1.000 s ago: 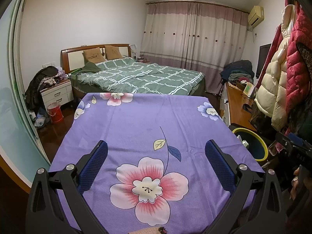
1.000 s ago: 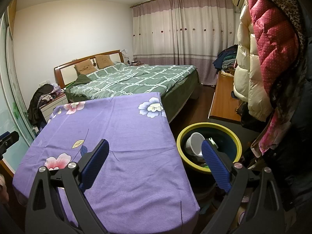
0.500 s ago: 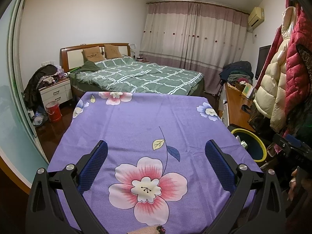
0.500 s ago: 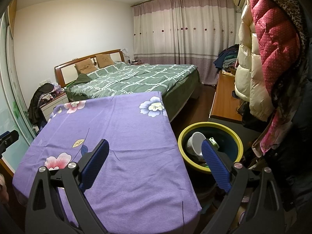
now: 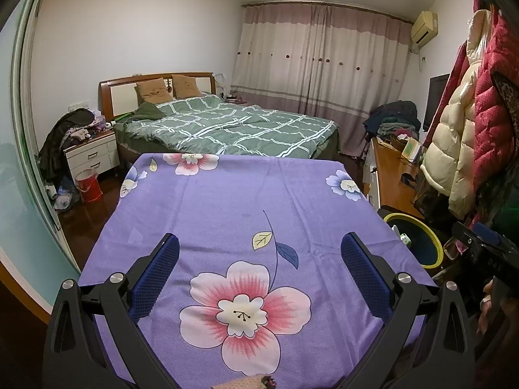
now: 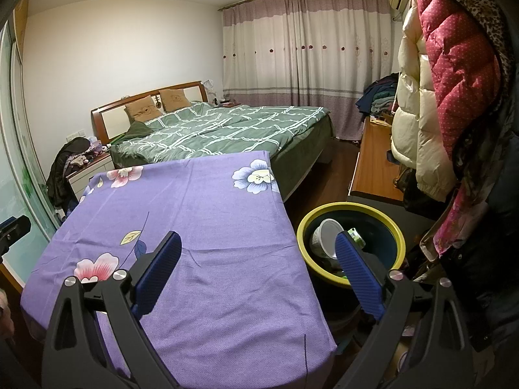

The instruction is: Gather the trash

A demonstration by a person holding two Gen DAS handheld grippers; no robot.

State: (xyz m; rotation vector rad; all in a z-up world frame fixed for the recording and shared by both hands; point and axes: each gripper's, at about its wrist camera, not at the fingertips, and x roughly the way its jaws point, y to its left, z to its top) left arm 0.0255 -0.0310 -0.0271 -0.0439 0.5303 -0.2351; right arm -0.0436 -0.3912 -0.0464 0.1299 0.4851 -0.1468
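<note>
A yellow-rimmed dark bin point(image 6: 382, 223) stands on the floor right of the table; it also shows in the left wrist view point(image 5: 431, 243). Inside it lie a white plastic cup point(image 6: 324, 240) and a small green-and-white item point(image 6: 356, 236). My left gripper point(image 5: 259, 249) is open and empty above the purple flowered tablecloth point(image 5: 227, 207). My right gripper point(image 6: 258, 246) is open and empty over the table's right edge, its right finger point(image 6: 353, 265) in front of the bin. No trash shows on the cloth point(image 6: 194, 201).
A green-quilted bed point(image 5: 227, 129) lies behind the table. A wooden desk point(image 6: 373, 165) and hanging coats point(image 6: 454, 64) fill the right side. A nightstand point(image 5: 92, 159) and red bucket point(image 5: 87, 184) stand at far left, beside a glass sliding door point(image 5: 19, 162).
Both views have shifted only slightly; both grippers stay open and empty.
</note>
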